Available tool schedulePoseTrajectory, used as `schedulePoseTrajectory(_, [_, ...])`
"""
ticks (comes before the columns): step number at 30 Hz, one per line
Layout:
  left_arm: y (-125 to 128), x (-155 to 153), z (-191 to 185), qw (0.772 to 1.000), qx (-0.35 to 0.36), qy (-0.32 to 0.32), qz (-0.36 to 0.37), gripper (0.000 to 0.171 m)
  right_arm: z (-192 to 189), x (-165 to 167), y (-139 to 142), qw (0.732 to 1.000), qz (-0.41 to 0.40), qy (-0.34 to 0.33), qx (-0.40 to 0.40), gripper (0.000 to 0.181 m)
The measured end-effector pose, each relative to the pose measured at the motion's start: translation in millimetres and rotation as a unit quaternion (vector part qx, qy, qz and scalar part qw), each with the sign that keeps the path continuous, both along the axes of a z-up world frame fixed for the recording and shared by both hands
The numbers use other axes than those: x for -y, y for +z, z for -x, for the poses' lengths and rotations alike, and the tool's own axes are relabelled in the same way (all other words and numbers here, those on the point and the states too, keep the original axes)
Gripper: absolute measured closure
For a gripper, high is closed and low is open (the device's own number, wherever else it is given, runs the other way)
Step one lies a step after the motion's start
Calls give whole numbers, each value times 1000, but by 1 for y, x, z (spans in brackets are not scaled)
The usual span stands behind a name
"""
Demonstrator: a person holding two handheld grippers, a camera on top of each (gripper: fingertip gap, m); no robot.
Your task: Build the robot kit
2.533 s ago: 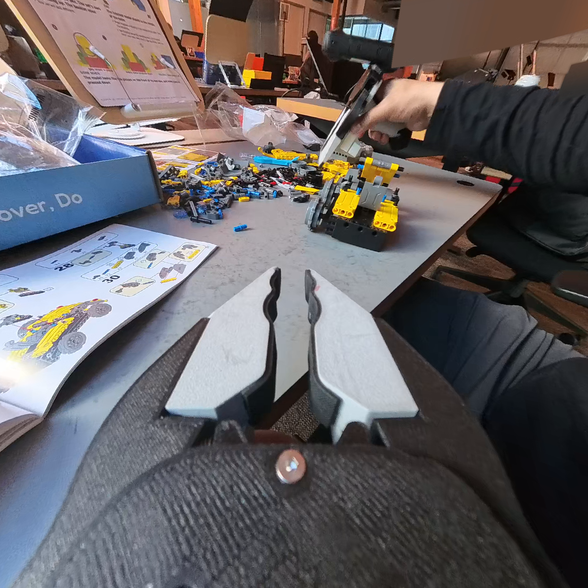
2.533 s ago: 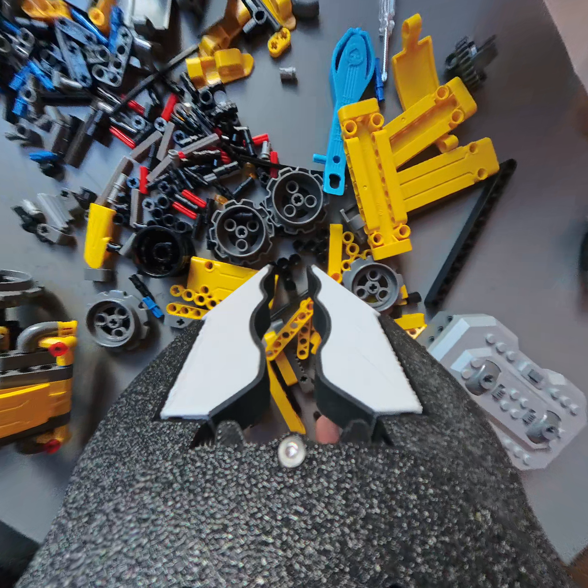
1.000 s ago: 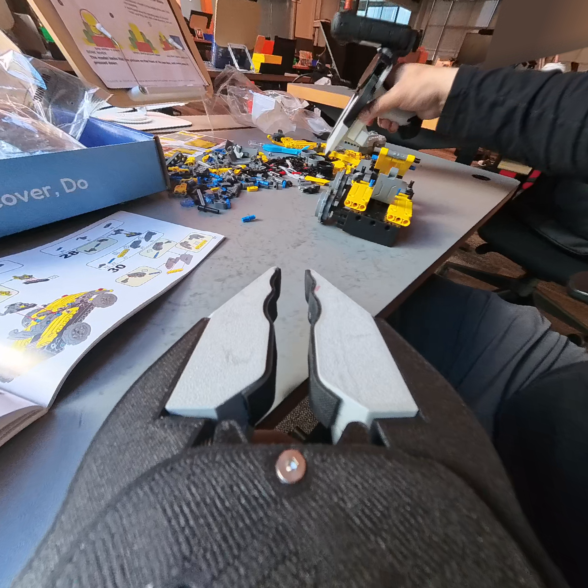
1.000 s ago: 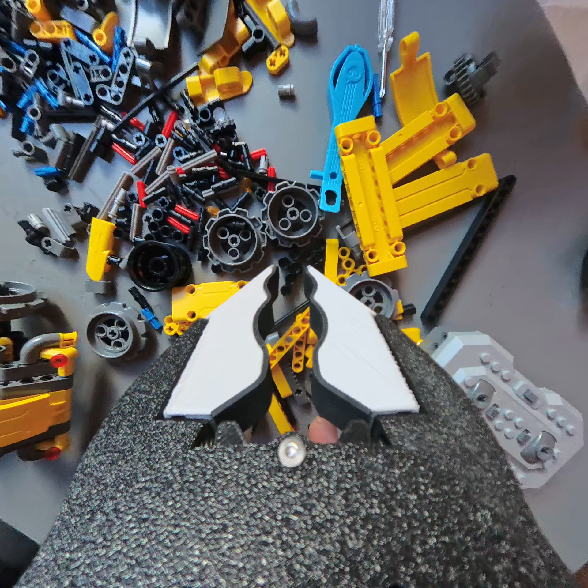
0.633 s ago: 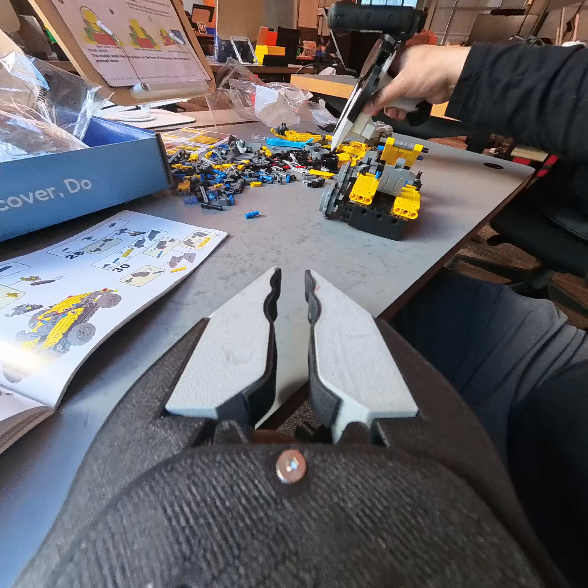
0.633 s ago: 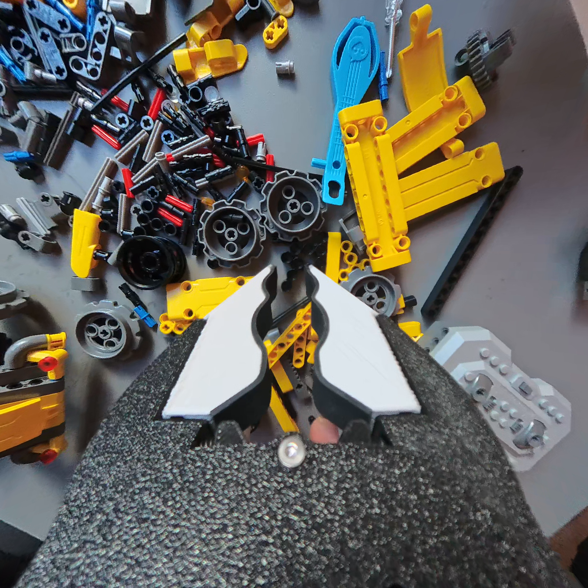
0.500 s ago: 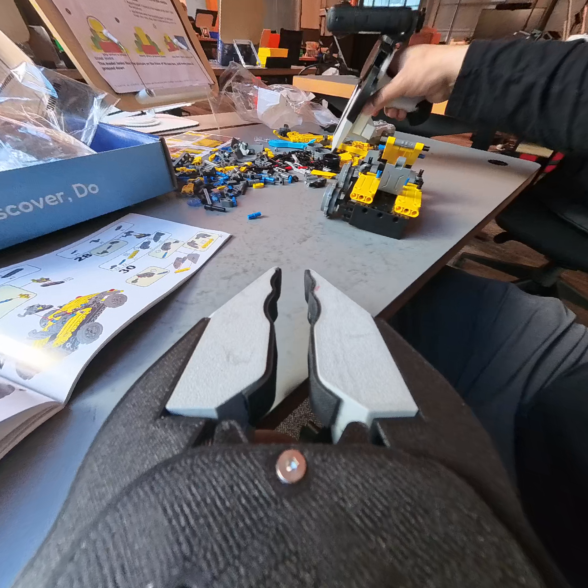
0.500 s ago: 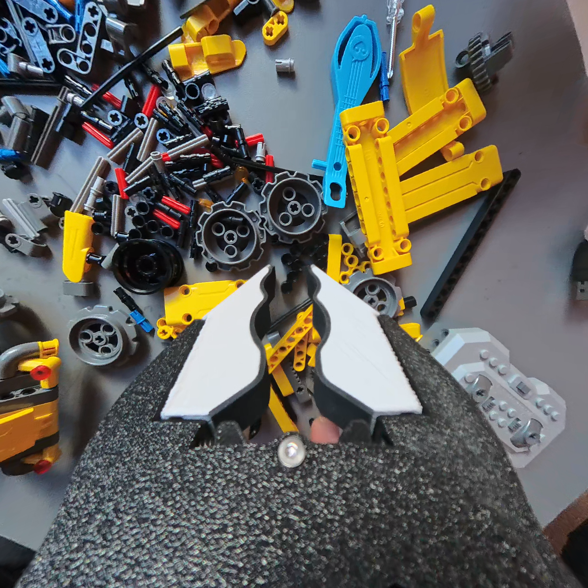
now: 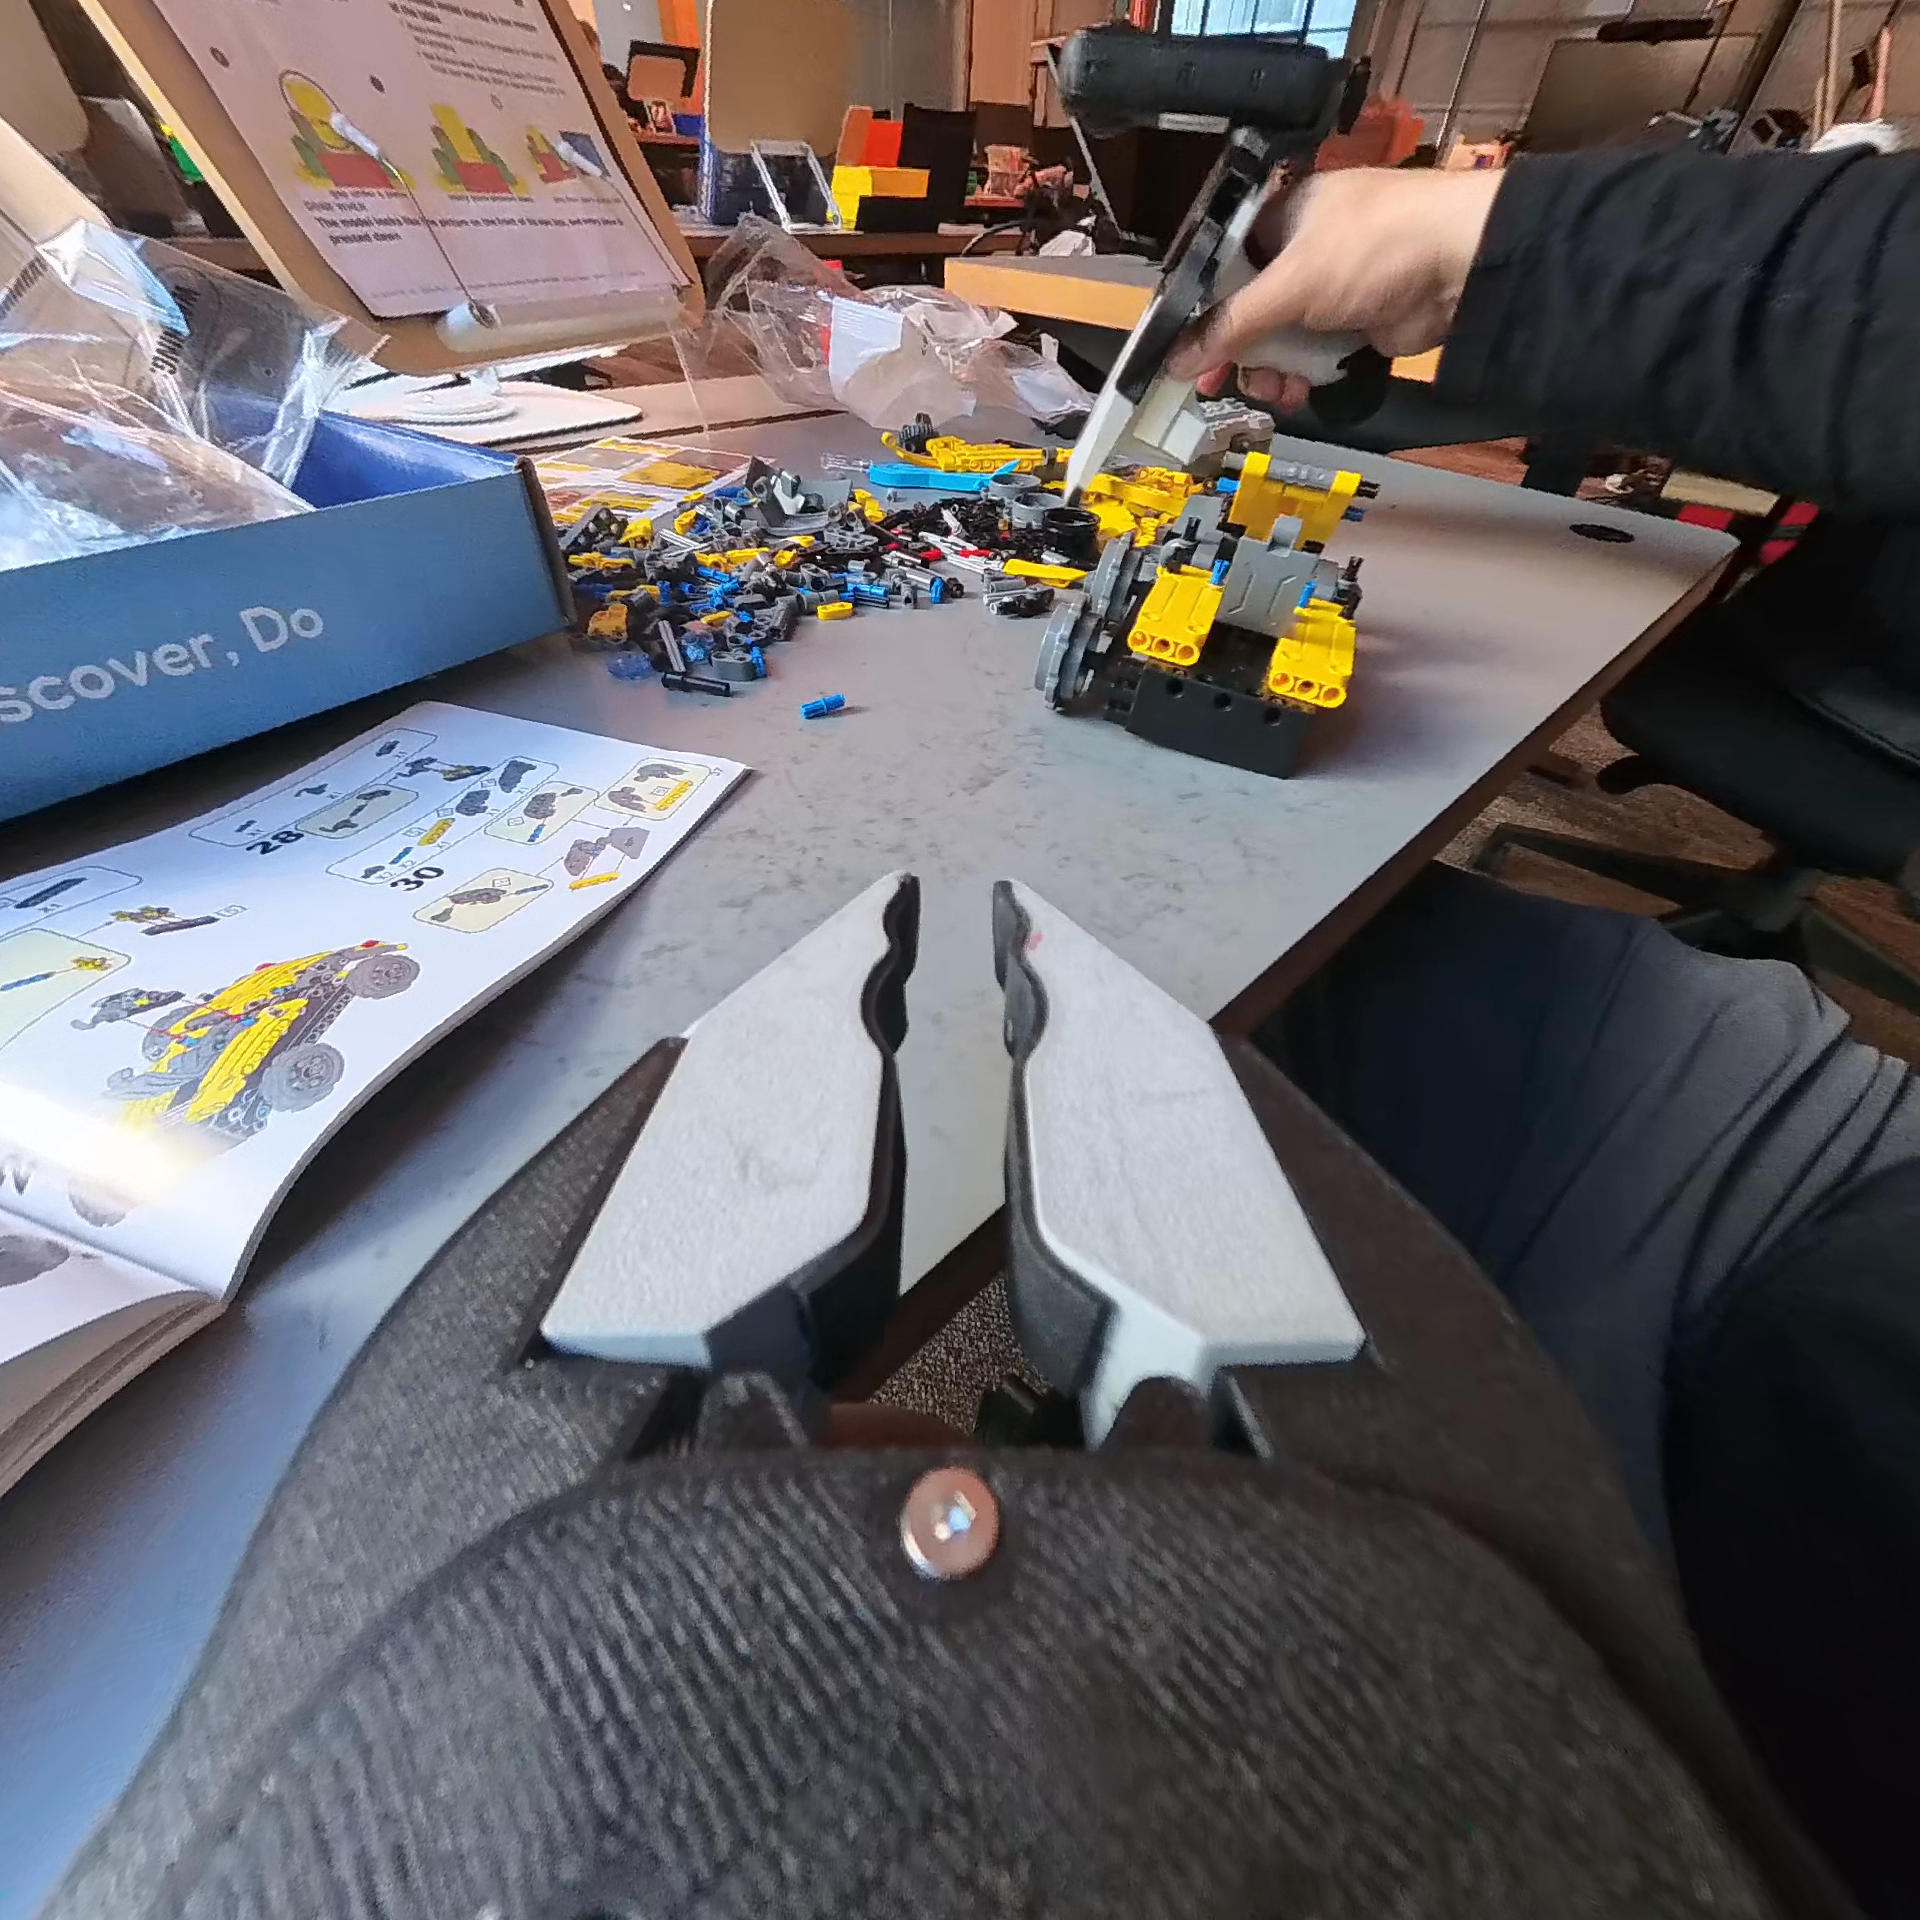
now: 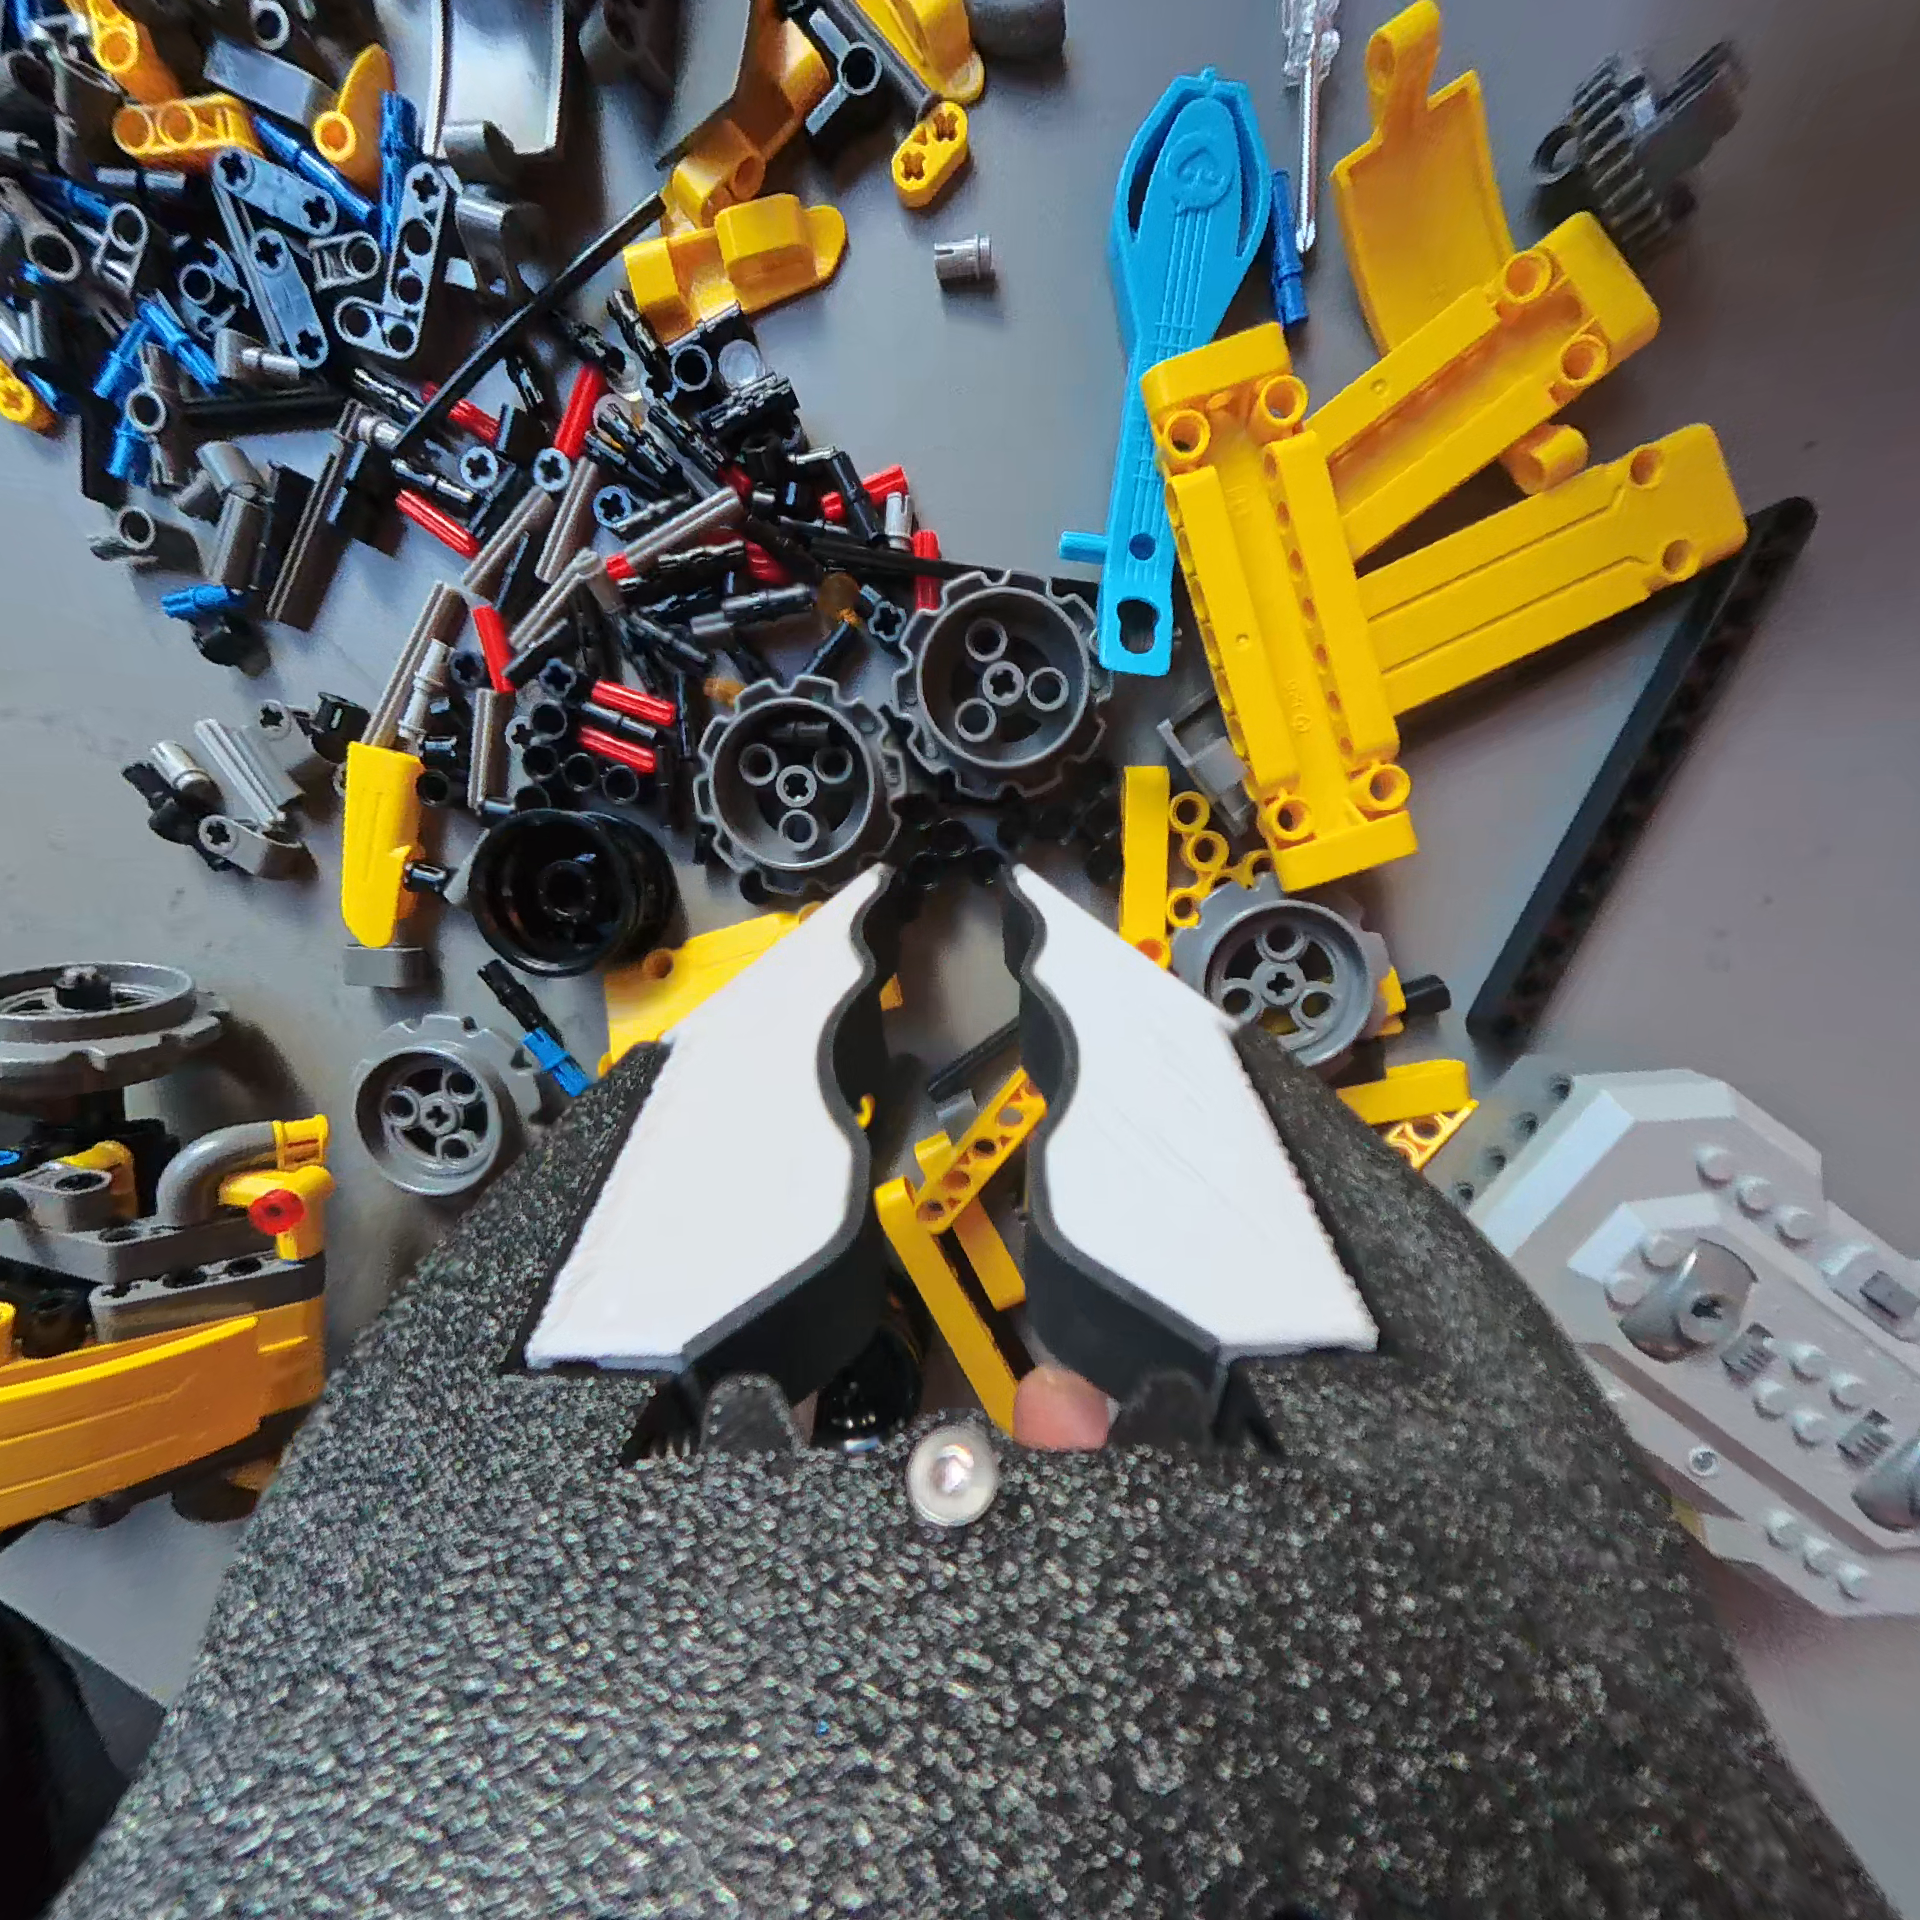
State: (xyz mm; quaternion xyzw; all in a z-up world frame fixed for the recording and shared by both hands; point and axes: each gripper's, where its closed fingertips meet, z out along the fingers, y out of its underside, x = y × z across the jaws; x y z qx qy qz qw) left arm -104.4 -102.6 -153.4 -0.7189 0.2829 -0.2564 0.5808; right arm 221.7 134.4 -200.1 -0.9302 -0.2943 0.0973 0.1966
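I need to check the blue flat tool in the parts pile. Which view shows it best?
The right wrist view: the blue flat tool lies fully visible from above, beside the yellow panels. The left wrist view shows it only as a thin, distant blue strip behind the pile.

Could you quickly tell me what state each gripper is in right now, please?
Left gripper: open, empty, above the table.
Right gripper: open, empty, above the loose parts.
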Motion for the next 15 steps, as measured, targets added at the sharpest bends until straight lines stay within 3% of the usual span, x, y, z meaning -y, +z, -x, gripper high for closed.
schedulePoseTrajectory(4, [0, -1, 1, 1000, 4, 0, 4, 161, 1, -1, 1, 1000, -1, 3, 14, 163])
schedulePoseTrajectory(6, [0, -1, 1, 1000, 5, 0, 4, 161, 2, -3, 5, 1000, -4, -4, 8, 155])
schedulePoseTrajectory(15, [0, 0, 1, 1000, 4, -1, 5, 161, 2, -3, 0, 1000, 0, -11, 4, 162])
